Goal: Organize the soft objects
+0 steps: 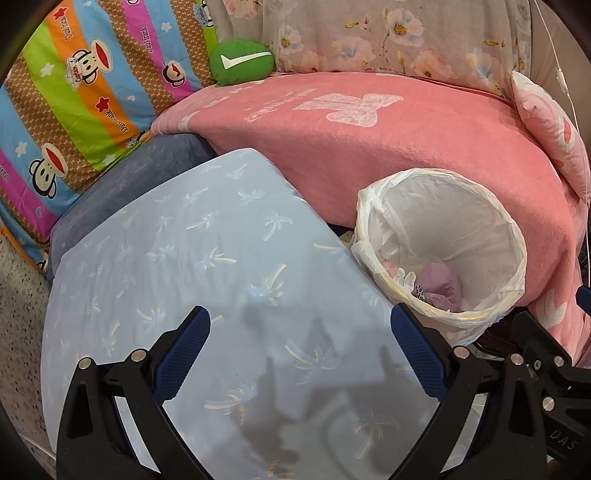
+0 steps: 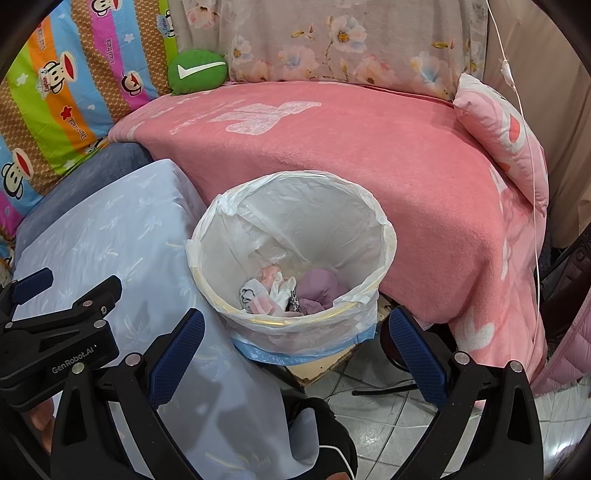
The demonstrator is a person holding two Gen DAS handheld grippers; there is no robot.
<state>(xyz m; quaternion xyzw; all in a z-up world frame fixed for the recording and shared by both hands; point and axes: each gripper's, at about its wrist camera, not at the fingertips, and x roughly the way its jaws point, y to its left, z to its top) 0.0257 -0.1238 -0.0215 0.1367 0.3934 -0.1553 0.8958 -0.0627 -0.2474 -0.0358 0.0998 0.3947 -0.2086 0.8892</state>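
A white bin [image 2: 384,236] lined with a plastic bag stands against the pink blanket [image 2: 369,155]. Several small soft items, white, pink and purple [image 2: 317,288], lie at its bottom. In the left wrist view the same bin [image 1: 513,236] is at the right, with the purple cloth [image 1: 443,284] inside. My left gripper [image 1: 301,321] is open above a light blue pillow [image 1: 192,258], holding nothing. My right gripper [image 2: 295,325] is open just in front of the bin, nothing between its fingers. The left gripper [image 2: 33,284] shows at the left edge of the right wrist view.
A green round cushion [image 1: 242,61] sits at the back by a striped cartoon quilt [image 1: 74,92] and a floral cover [image 1: 388,33]. A pink pillow [image 2: 502,129] leans at the right. A dark blue cushion [image 1: 147,166] lies under the light blue one. Tiled floor [image 2: 388,417] lies below.
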